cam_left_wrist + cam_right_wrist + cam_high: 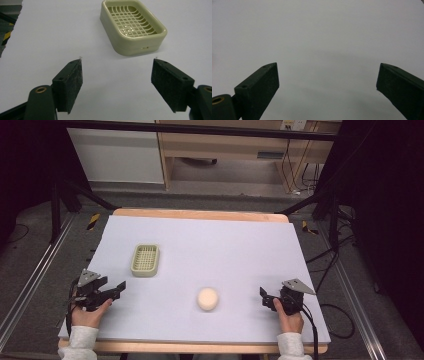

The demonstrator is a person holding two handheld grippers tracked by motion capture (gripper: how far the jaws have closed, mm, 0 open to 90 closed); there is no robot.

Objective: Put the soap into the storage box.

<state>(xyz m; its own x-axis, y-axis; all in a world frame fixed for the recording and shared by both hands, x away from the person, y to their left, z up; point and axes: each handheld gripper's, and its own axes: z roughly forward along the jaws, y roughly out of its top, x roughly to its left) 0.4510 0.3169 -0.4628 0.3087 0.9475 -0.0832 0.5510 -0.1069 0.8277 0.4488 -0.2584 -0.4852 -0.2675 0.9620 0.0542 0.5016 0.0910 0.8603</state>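
No readable writing or brand on anything in view. Left claw (116, 288) released, jaws wide apart, nothing between them, near the table's (240, 245) left edge. Soap dish (145, 259) sits just ahead of it and slightly to its right, apart from the jaws; in the left gripper view the dish (132, 27) is empty, grid floor showing, bare white sheet between it and the pads (75, 82). Right claw (265, 297) also released, jaws spread, holding nothing, near the right edge; the right gripper view has plain sheet ahead of it. Round soap (207, 299) lies between the two claws, nearer the right one, touching neither. Open sheet all around soap and dish; front edge is close behind both hands.
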